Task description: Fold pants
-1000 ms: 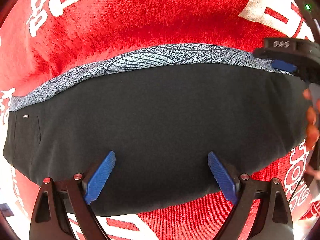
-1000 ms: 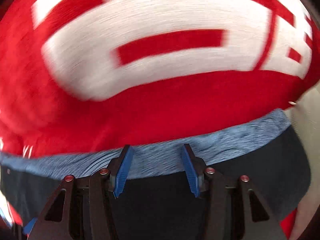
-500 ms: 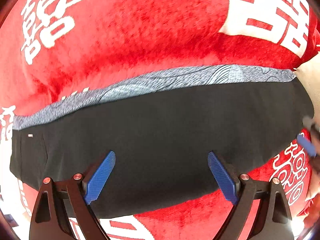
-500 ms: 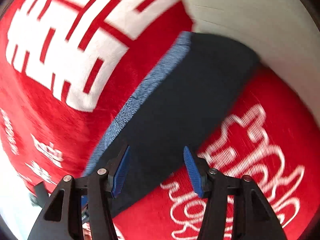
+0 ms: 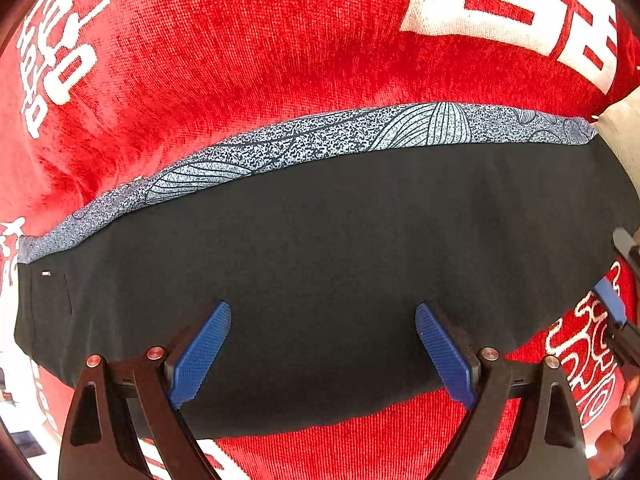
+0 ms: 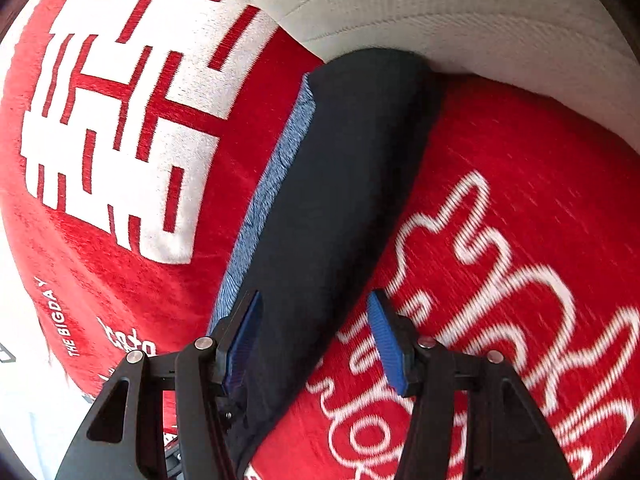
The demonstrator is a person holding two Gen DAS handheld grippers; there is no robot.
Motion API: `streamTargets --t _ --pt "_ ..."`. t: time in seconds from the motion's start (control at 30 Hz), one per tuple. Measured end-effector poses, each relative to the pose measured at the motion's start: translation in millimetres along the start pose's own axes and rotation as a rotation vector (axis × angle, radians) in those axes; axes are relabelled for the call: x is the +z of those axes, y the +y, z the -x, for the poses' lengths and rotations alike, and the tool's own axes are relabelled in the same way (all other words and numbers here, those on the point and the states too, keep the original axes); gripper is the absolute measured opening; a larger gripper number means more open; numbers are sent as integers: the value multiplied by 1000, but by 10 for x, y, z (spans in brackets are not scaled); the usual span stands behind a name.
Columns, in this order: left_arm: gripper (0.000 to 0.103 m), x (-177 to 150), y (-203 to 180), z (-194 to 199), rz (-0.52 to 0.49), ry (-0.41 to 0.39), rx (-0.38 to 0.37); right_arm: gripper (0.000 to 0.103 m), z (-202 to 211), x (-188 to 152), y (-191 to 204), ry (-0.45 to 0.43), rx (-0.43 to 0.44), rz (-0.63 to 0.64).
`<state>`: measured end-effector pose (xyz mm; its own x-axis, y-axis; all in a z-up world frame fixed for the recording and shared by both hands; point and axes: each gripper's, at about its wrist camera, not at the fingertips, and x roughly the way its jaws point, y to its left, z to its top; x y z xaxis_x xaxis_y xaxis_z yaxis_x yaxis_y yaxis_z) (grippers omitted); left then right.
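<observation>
The black pants (image 5: 328, 264) lie folded flat on a red blanket, with a speckled grey-blue patterned band (image 5: 320, 140) along the far edge. My left gripper (image 5: 323, 350) is open, its blue pads spread wide over the near edge of the pants. In the right wrist view the pants (image 6: 340, 200) run away as a long dark strip with the band (image 6: 272, 196) on their left. My right gripper (image 6: 315, 340) is open above the near end of the pants, holding nothing. Its blue pad also shows at the right edge of the left wrist view (image 5: 610, 300).
The red blanket (image 5: 240, 60) has large white characters (image 6: 120, 120) and white line script (image 6: 500, 280). A cream cushion (image 6: 460, 12) rises just beyond the far end of the pants. A pale floor shows at the left edge (image 6: 16, 380).
My right gripper has swung from the band side round to the right end of the pants and now looks along their length. My left gripper has drawn back slightly and stays open.
</observation>
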<state>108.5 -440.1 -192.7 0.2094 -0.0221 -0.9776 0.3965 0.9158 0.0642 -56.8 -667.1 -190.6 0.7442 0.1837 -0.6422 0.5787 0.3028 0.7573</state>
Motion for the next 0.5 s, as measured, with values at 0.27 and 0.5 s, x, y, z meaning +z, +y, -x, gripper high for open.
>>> streamTargets --t 0.27,0.5 --pt "95 -111 -40 2 -13 -18 16 59 -121 110 43 -47 39 27" --pt "94 36 -129 273 4 -39 -11 37 -354 302 163 -31 28 -12"
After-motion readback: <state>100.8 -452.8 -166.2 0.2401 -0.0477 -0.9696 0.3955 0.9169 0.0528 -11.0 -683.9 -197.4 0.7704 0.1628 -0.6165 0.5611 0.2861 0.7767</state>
